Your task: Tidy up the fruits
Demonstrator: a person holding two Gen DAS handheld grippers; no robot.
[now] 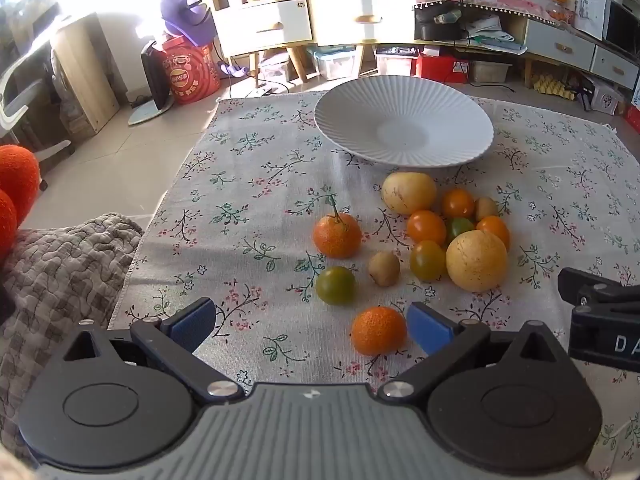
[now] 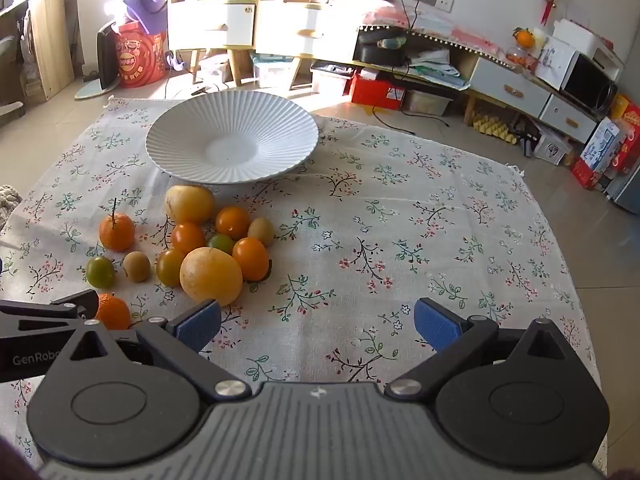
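A white ribbed plate [image 1: 352,120] [image 2: 180,152] stands empty at the far side of the floral cloth. In front of it lies a pile of fruit: two big yellow fruits [image 1: 476,261] [image 2: 211,276], several orange and green tomatoes [image 1: 426,226] [image 2: 250,258], two kiwis [image 1: 384,268] [image 2: 137,266], a stemmed mandarin [image 1: 337,235] [image 2: 117,232]. A second mandarin [image 1: 378,330] [image 2: 113,311] lies nearest, just inside the right pad of my left gripper [image 1: 312,324], which is open and empty. My right gripper [image 2: 318,320] is open over bare cloth, right of the pile.
The floral cloth [image 1: 248,208] [image 2: 420,240] covers a low table. A quilted grey blanket [image 1: 68,264] lies off its left edge. The right gripper's body [image 1: 600,316] shows at the right of the left wrist view. Cabinets and boxes stand behind.
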